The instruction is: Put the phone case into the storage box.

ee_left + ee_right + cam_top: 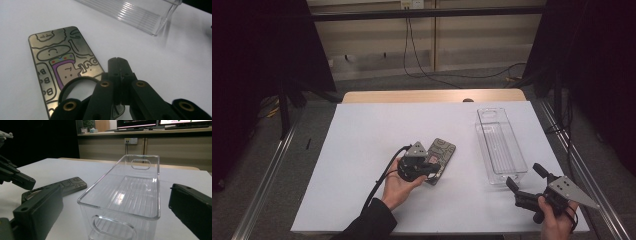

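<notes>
Right gripper (526,178) sits nearest with jaws spread wide facing the empty clear plastic rectangular bin (500,145), while left gripper (119,65) has jaws pinched together over the flat cartoon-doodle phone case (62,65) lying on the white table (372,135) beside that bin.

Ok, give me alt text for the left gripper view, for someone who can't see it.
The left tool, its two black jaws closed together, rests over the near end of a flat phone case printed with cartoon doodles, lying on a white table. A clear plastic bin stands at the top.
</notes>
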Action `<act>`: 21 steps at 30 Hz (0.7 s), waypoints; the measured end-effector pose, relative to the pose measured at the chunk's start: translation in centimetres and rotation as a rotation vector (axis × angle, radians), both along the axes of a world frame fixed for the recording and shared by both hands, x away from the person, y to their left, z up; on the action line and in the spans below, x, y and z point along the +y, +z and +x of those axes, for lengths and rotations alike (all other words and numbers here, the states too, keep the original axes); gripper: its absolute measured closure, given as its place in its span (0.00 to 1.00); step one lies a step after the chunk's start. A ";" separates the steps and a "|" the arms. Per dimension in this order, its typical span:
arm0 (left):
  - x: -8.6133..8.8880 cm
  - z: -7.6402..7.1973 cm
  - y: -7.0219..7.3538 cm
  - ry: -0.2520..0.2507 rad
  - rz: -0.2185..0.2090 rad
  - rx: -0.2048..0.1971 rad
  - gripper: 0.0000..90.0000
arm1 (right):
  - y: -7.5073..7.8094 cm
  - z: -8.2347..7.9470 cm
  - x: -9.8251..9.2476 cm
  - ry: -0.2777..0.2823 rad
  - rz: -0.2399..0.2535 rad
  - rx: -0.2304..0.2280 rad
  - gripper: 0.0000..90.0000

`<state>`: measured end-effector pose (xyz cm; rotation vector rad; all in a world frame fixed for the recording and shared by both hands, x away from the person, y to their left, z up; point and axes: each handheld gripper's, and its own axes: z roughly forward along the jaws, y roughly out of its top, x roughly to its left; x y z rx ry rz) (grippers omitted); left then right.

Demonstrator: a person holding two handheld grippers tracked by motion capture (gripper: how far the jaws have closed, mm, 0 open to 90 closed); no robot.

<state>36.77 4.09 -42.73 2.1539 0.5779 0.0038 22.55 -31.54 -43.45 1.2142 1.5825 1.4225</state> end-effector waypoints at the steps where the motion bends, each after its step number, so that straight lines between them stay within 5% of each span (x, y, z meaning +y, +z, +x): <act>1: -0.2 0.1 0.0 -0.010 0.013 0.005 1.00 | 0.0 0.0 0.0 0.000 -0.001 0.000 0.00; 7: -1.4 -0.1 -0.8 -0.047 0.051 0.059 1.00 | 0.0 0.0 0.0 -0.002 0.004 0.001 0.00; 18: -2.3 -0.3 -2.5 -0.071 0.125 0.096 1.00 | 0.0 0.0 0.0 0.004 0.000 0.000 0.00; 21: -2.2 -0.2 -2.5 -0.065 0.114 0.108 1.00 | 0.0 0.0 0.0 0.005 0.000 -0.001 0.00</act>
